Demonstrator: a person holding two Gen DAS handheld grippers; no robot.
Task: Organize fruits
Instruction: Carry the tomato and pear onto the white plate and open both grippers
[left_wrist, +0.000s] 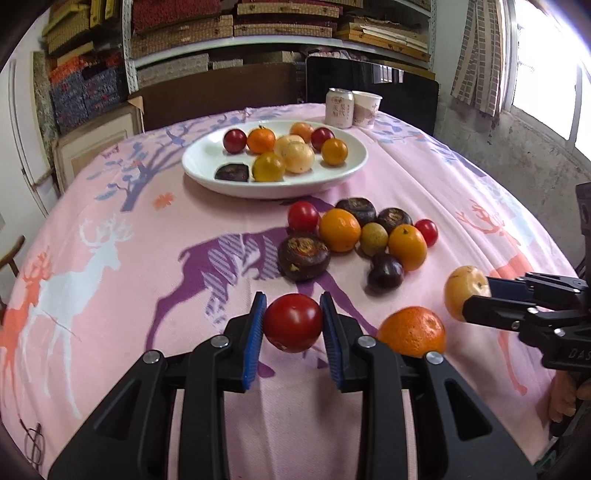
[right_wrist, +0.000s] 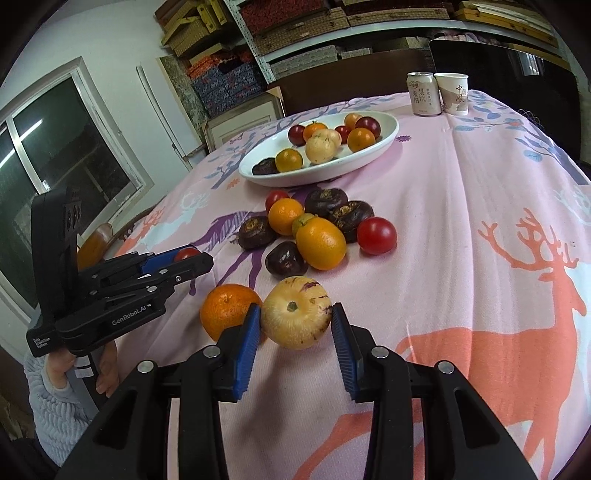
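Pink deer-print tablecloth (left_wrist: 110, 206) under everything, shelves of woven boxes behind. Left gripper (left_wrist: 293, 323) is clamped on a red tomato (left_wrist: 292, 322), pads on its two sides, held just clear of the cloth. Right gripper (right_wrist: 295, 319) has a pale yellow purple-streaked melon (right_wrist: 297, 317) between its pads: left pad touching, the right one looks a hair off, so I'd call that grip not quite settled. Both fruits look smooth and light, and the tomato would bruise easily (I'd squeeze gently across the widest part). A mandarin (right_wrist: 229, 310) sits just beside the melon. Farther out is the loose pile (left_wrist: 354, 236) of oranges, tomatoes and dark water chestnuts, then the white plate (left_wrist: 207, 162) already holding fruit. Hard to tell whether the melon is lifted or resting; the person's hands are mostly cut off.
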